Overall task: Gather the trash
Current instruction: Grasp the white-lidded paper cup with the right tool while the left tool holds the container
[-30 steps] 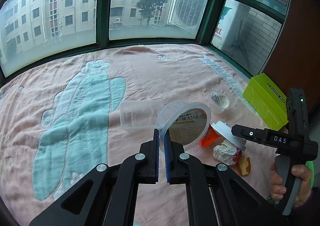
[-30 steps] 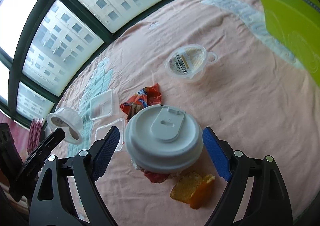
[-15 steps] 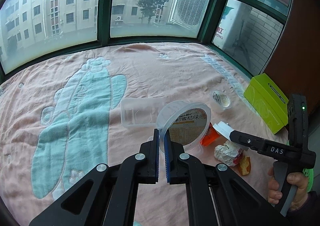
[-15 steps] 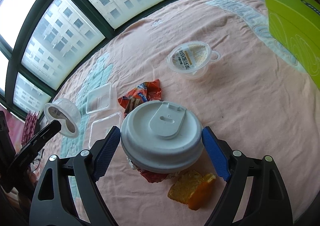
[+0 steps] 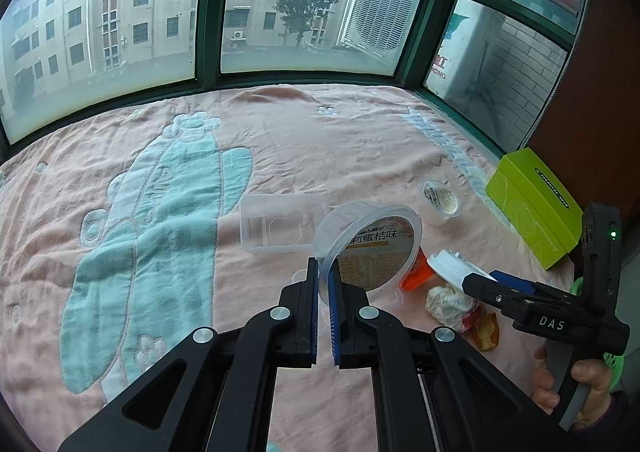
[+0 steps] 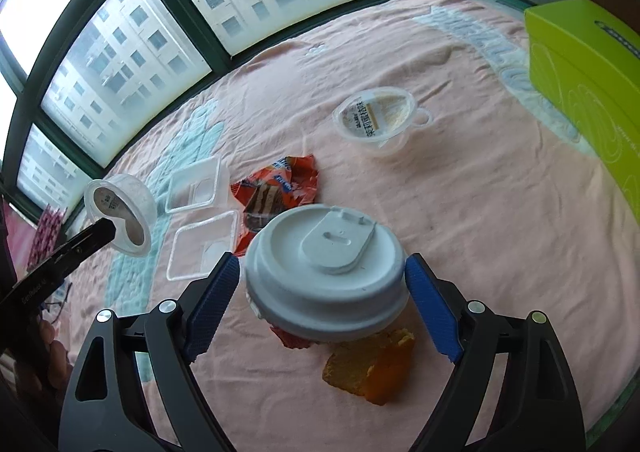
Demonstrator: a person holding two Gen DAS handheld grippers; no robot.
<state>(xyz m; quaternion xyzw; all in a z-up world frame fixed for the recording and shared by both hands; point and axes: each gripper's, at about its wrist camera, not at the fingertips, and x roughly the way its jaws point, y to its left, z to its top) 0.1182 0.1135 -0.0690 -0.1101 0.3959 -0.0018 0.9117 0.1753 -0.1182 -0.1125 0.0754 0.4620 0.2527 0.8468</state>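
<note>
My left gripper (image 5: 323,280) is shut on the rim of a clear plastic jelly cup (image 5: 370,248) with a printed lid, held above the pink blanket; the same cup shows in the right wrist view (image 6: 120,217). My right gripper (image 6: 322,280) is shut on a white cup lid (image 6: 326,264), held above the blanket; it also shows in the left wrist view (image 5: 452,266). Below lie a red snack wrapper (image 6: 280,187), a crumpled white paper (image 5: 446,302), orange peel (image 6: 370,368), a second jelly cup (image 6: 378,119) and clear plastic trays (image 6: 196,185).
A lime-green box (image 6: 588,63) stands at the right edge of the pink blanket (image 5: 340,139), by the window frame (image 5: 208,11). A second clear tray (image 6: 204,246) lies near my right gripper. A green bin rim (image 5: 614,360) shows behind the right hand.
My right gripper has lifted the white lid a little higher. The left gripper with the jelly cup has barely moved.
</note>
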